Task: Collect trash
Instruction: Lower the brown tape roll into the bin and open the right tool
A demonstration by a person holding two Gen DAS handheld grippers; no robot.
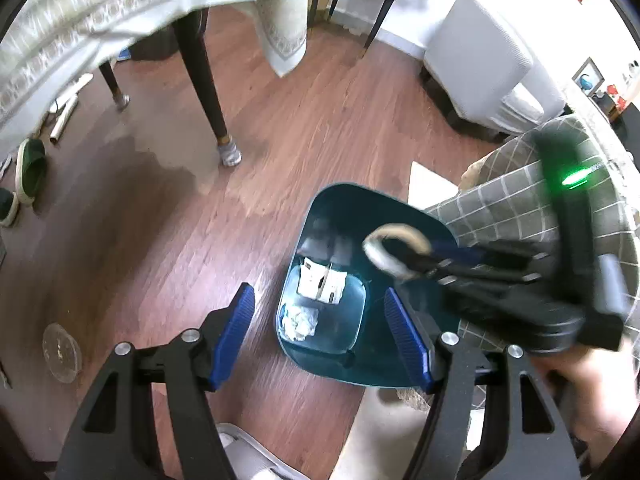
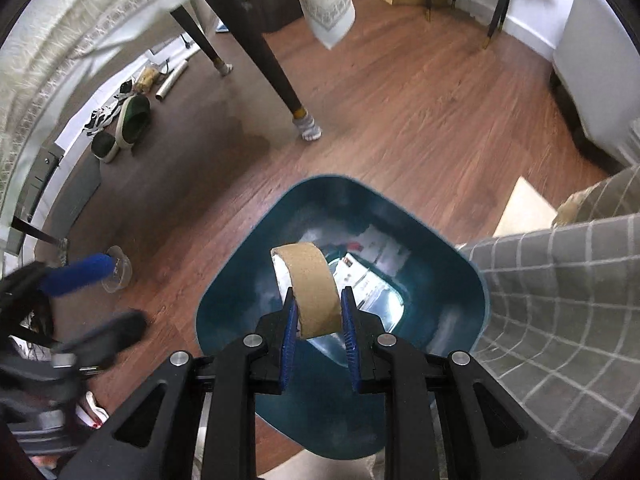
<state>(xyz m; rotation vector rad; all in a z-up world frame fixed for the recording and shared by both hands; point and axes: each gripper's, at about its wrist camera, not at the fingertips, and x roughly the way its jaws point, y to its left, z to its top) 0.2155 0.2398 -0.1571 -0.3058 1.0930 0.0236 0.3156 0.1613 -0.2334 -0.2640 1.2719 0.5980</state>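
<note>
cardboard tape core [image 2: 310, 286] held over the teal trash bin [image 2: 224, 292]

right gripper [image 2: 319, 330] clenched on the 1 core, above the bin's mouth; left gripper [image 1: 320, 334] released, empty. inside the bin: 1 crumpled tissue [image 1: 298, 320], 1 printed carton [image 1: 322, 282]. 1 clear plastic cup [image 2: 118, 274] lies on the floor beside; checked cushion [image 2: 560, 292] borders the bin's right.

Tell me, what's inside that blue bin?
The blue bin holds a white printed packet and a crumpled white wad on its bottom. The cardboard ring and gripper hide part of the floor.
</note>
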